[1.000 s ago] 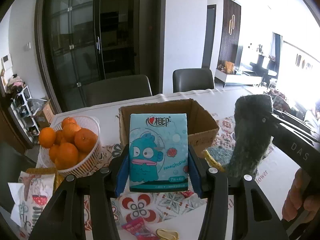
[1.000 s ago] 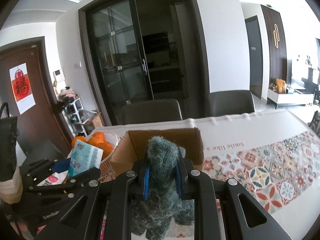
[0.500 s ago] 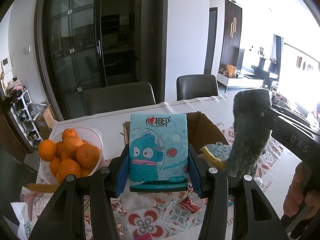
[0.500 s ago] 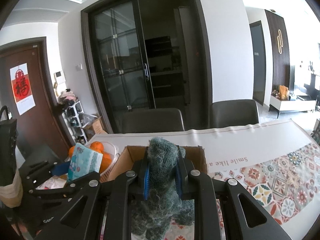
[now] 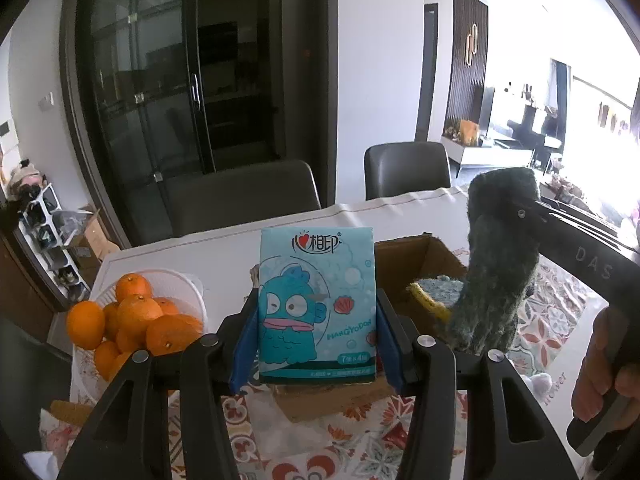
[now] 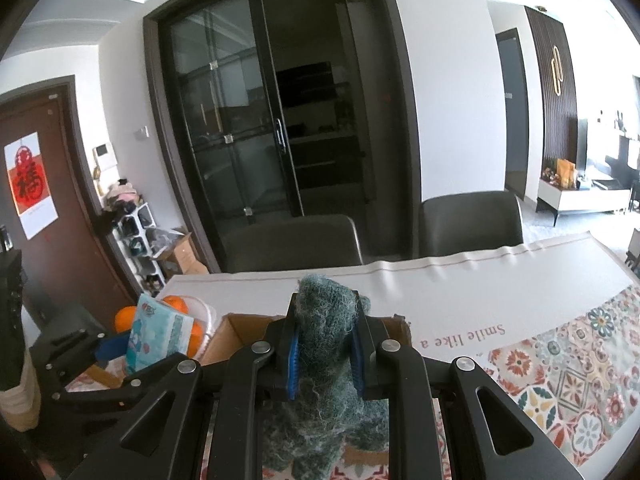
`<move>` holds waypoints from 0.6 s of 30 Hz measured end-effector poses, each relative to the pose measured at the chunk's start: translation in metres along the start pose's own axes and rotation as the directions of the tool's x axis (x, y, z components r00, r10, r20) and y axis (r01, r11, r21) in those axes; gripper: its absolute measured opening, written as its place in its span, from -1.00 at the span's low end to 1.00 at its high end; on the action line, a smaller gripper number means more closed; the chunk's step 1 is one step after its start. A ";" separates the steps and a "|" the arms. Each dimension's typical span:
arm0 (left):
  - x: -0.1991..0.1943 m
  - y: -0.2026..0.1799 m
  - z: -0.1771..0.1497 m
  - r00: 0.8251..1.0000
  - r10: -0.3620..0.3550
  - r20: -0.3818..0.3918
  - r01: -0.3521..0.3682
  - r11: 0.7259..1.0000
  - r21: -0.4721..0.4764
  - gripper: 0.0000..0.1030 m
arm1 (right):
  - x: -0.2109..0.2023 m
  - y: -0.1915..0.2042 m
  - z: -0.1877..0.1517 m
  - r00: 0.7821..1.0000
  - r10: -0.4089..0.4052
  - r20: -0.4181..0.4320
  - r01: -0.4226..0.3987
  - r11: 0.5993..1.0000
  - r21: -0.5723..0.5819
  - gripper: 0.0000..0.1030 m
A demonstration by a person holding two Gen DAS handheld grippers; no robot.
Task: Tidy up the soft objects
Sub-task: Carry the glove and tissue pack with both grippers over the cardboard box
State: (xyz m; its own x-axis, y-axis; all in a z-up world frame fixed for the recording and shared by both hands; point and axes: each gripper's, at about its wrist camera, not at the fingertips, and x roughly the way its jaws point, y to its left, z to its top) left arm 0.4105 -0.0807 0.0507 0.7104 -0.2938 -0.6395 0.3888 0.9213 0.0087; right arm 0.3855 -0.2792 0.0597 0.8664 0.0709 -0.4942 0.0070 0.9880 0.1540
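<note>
1. Where the white cloth with tile pattern covers the table (image 6: pixel 500 292): "Smile like a…" printed upside down along the edge of the pattern.
2. Open cardboard box (image 5: pixel 416 256) on the table, behind the lifted items; inside it, a yellow-edged blue sponge (image 5: pixel 434 288) lying flat.
3. White mesh basket (image 5: pixel 188 284) left of the box, heaped with oranges (image 5: pixel 136 312).
4. Left gripper (image 5: pixel 316 332), blue pads clamped on both sides of the tissue pack (image 5: pixel 316 304), held upright above the table in front of the box.
5. On the teal pack: a red heart and two Chinese characters on top, a blue cartoon fish, "HANGYODON" at the lower right, small print at the bottom, partly legible as "7…×4…".
6. Right gripper (image 6: pixel 326 354), jaws squeezed tight on a dark green scouring pad (image 6: pixel 324 340), crumpled and hanging over the box's near right corner.
7. "DAS" in grey letters on the right gripper's black body in the left wrist view; person's hand (image 5: pixel 600 380) wrapped around its handle.
8. Red paper-cut character on a white sheet (image 6: pixel 30 184) on the brown door at far left.
</note>
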 end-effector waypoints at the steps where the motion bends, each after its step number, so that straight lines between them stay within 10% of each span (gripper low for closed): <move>1: 0.005 0.001 0.000 1.000 -0.004 -0.004 0.004 1.000 0.003 0.00 | 0.005 0.000 0.000 1.000 -0.001 -0.007 0.001 1.000 0.003 -0.59; 18: 0.084 -0.006 -0.005 0.992 -0.016 -0.128 0.024 0.998 0.061 0.00 | 0.095 -0.020 -0.019 0.975 0.038 -0.217 -0.036 0.999 0.015 -0.58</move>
State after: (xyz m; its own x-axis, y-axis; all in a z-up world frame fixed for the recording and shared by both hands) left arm 0.4652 -0.1094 -0.0070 0.6231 -0.2738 -0.7327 0.4410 0.8966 0.0399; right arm 0.4586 -0.2897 -0.0066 0.7372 0.1366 -0.6617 -0.0163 0.9827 0.1846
